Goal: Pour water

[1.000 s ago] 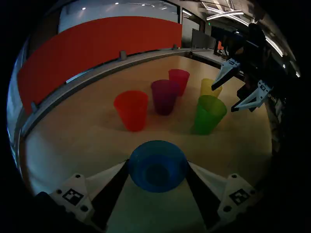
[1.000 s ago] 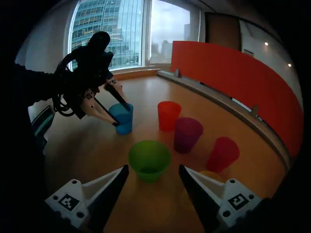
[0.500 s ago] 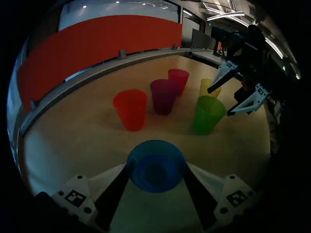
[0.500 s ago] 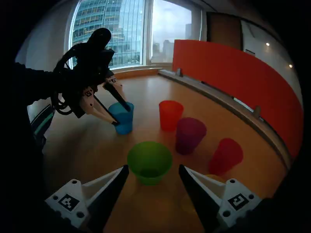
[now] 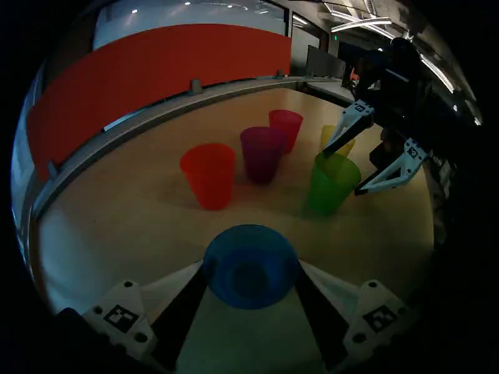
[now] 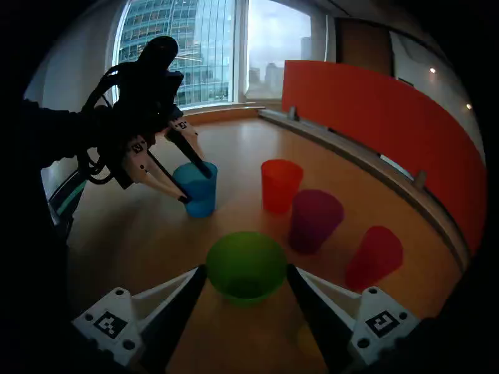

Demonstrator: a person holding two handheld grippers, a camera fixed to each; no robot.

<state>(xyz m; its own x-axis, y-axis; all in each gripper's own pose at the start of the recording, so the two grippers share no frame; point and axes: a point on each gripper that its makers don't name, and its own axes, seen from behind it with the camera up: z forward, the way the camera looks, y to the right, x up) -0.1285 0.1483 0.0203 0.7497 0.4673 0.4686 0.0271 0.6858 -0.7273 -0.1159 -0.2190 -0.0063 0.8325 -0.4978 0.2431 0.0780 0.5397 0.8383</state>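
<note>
We're looking along the left claw, and the blue cup stands upright right between its two fingers, low and close to us on the wooden table. Both fingers press against the cup's sides, so that's a firm hold at about the cup's own width.

Over in the right gripper view, the left claw is gripped by a dark-sleeved hand. It has one finger on each side of the blue cup, which rests on the table.

Now the right claw: its fingers are spread wide, and the green cup sits upright in the gap between the tips, its mouth open towards us. The fingers run just beside the rim on both sides. Whether they actually touch it, we can't quite tell in this dim light.

In the left gripper view, the right claw straddles the green cup, one finger at its far side and one off its near side. Further off stand an orange cup, a purple cup and a pink cup. A yellow cup is partly hidden behind that claw's finger.
</note>
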